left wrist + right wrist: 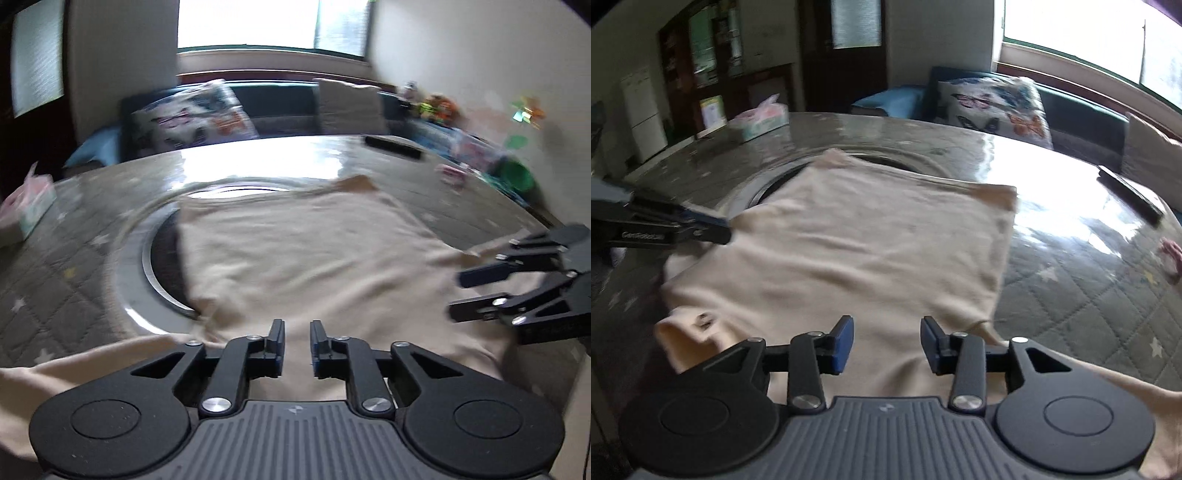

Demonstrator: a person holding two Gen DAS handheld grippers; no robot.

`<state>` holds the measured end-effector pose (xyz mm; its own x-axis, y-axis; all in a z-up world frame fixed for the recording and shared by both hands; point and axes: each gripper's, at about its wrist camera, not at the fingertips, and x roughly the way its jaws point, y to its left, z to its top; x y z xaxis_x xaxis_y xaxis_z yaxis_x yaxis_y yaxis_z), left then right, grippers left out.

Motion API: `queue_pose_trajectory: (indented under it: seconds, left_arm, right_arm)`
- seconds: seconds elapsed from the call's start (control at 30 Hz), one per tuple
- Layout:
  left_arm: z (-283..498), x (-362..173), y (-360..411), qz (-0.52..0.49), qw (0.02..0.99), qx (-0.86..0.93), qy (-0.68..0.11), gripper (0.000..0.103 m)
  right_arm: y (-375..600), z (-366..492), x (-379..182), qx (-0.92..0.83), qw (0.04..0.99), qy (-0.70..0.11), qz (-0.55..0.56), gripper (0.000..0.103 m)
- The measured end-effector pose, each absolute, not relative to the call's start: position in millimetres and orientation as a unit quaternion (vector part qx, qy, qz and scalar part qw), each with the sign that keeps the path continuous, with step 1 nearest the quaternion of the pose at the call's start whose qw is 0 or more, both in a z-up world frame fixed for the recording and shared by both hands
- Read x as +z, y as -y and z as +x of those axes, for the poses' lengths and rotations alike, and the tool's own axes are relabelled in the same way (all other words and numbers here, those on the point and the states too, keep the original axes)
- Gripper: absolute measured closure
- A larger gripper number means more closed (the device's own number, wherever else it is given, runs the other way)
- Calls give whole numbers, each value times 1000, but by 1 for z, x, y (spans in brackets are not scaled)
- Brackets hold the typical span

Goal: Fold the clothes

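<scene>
A beige garment (295,254) lies spread flat on the round table (66,266), partly over the dark turntable in the middle; it also shows in the right wrist view (871,243). My left gripper (297,338) hovers over the garment's near edge, its jaws a little apart and empty. My right gripper (886,339) is open and empty over the garment's near hem. Each gripper shows in the other's view: the right one (458,295) at the right edge, the left one (724,229) at the left edge.
The table has a quilted grey cover under glossy plastic (1071,280). A tissue box (762,118) stands at its far side, a dark flat remote-like object (1130,192) at its right. A sofa with a butterfly cushion (993,103) is behind; toys (513,173) sit at the right.
</scene>
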<state>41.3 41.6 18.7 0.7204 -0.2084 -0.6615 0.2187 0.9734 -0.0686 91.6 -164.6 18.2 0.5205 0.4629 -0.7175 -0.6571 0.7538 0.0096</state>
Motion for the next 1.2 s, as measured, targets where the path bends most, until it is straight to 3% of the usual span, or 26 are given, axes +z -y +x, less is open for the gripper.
queue_pose_trajectory:
  seconds: [0.3, 0.63, 0.73, 0.8, 0.87, 1.2]
  left_arm:
    - [-3, -1, -7, 78, 919, -178, -343, 86]
    - [-8, 10, -17, 64, 921, -182, -338, 86]
    - [-5, 18, -22, 59, 926, -174, -330, 84]
    - [-2, 24, -25, 52, 930, -169, -322, 83]
    - [4, 29, -26, 44, 933, -166, -316, 83]
    - [44, 11, 12, 34, 921, -195, -335, 83]
  right_arm:
    - [150, 31, 9, 380, 830, -364, -183, 63]
    - [135, 17, 18, 397, 837, -319, -200, 65]
    - [126, 21, 9, 401, 833, -325, -201, 76]
    - [123, 19, 6, 397, 834, -323, -209, 91]
    - [126, 17, 9, 393, 837, -319, -207, 98]
    - [141, 5, 7, 399, 833, -328, -200, 100]
